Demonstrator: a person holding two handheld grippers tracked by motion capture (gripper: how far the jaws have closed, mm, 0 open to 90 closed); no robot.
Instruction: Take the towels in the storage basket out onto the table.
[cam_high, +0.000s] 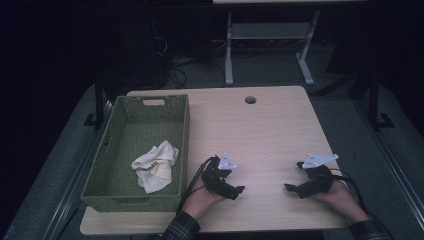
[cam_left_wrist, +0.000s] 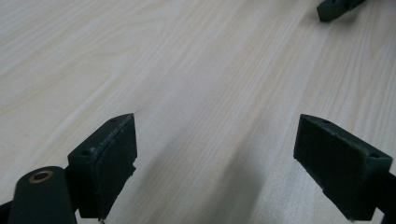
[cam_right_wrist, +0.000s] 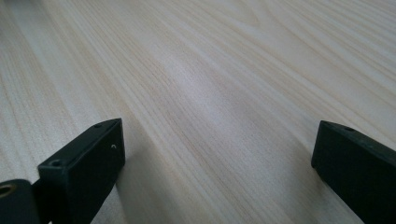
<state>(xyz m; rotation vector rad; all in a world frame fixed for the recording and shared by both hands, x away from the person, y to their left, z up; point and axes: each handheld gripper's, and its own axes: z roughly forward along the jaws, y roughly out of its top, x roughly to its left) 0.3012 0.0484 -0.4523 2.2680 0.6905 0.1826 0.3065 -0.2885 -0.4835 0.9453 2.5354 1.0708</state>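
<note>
Resting low on the pale wooden desk (cam_high: 260, 130), left hand-held gripper (cam_high: 239, 191) and right hand-held gripper (cam_high: 290, 188), each gripped in a hand near the front edge, black jaws pointing inward toward one another across a stretch of bare wood. Seen from above, well apart from each other, left hand (cam_high: 200, 200) and right hand (cam_high: 340, 197) coming up from the bottom, plaid sleeve cuffs at the wrists, a grey three-cornered plate on top of each tool. Jaws spread wide on the left hand-held gripper (cam_left_wrist: 215, 163) in its own view, nothing between the pads but wood grain and a soft shadow; tip of the other tool just visible at the top right corner there. Jaws likewise spread wide on the right hand-held gripper (cam_right_wrist: 215, 168) in its own view, holding nothing, bare grain running away between them. Nearest object to the left tool: a green woven basket (cam_high: 185, 130) standing on the left side of the desk, its long wall just beside the left wrist. Lying inside the basket toward its near end, a crumpled white cloth (cam_high: 156, 165), untouched by either tool. Farther back on the desk, a round cable hole (cam_high: 250, 99) near the far edge. Beyond, dim floor and the white legs of another table (cam_high: 229, 50).
</note>
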